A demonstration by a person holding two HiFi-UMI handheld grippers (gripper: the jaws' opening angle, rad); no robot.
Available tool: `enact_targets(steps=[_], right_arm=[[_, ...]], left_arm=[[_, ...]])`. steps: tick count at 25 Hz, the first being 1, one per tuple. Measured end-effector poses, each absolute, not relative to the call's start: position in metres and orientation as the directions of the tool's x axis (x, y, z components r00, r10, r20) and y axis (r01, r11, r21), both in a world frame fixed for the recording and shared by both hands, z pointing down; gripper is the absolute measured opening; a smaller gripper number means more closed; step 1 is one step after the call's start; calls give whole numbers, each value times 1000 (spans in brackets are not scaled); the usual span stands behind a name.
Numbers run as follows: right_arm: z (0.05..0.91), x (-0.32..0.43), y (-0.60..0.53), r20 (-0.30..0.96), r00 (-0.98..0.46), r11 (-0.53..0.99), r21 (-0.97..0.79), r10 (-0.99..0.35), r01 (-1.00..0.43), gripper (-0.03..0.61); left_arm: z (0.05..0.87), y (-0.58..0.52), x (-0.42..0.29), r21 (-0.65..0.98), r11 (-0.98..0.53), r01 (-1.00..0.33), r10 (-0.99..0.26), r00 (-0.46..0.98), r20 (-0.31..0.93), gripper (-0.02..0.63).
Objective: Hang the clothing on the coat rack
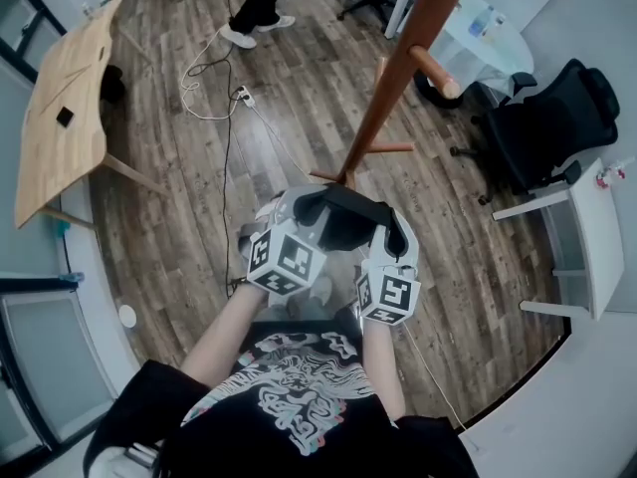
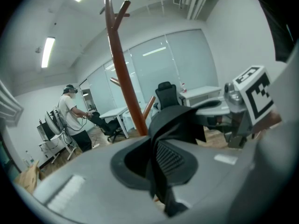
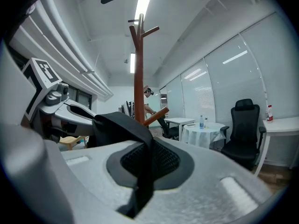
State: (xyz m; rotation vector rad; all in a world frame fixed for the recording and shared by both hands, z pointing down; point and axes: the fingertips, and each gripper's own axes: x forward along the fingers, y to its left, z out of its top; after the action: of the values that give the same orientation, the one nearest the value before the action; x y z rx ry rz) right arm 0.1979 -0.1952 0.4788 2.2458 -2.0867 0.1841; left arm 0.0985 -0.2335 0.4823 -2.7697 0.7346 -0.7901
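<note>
A black garment (image 1: 348, 219) is stretched between my two grippers, just in front of the foot of the brown wooden coat rack (image 1: 383, 98). My left gripper (image 1: 307, 207) is shut on the garment's left end, and in the left gripper view the cloth (image 2: 180, 120) runs pinched between the jaws (image 2: 156, 169). On the other end my right gripper (image 1: 398, 239) is shut, with black fabric (image 3: 117, 125) clamped between its jaws (image 3: 145, 167). The rack's pole (image 2: 124, 73) with its pegs rises close ahead, and the pole (image 3: 138, 73) also shows in the right gripper view.
A wooden table (image 1: 65, 108) stands at the left, and cables (image 1: 224, 98) trail over the wood floor. A black office chair (image 1: 557, 118), a white desk (image 1: 587, 227) and a round white table (image 1: 488, 38) are at the right. A person (image 1: 259, 3) stands beyond the rack.
</note>
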Motion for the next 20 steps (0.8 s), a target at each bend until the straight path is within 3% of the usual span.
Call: enact_targets(steps=[20], right_arm=[[477, 225, -254, 113, -12, 8, -34, -994, -999, 14]], left_arm=[[482, -286, 121, -302, -820, -486, -572, 687, 448, 9]])
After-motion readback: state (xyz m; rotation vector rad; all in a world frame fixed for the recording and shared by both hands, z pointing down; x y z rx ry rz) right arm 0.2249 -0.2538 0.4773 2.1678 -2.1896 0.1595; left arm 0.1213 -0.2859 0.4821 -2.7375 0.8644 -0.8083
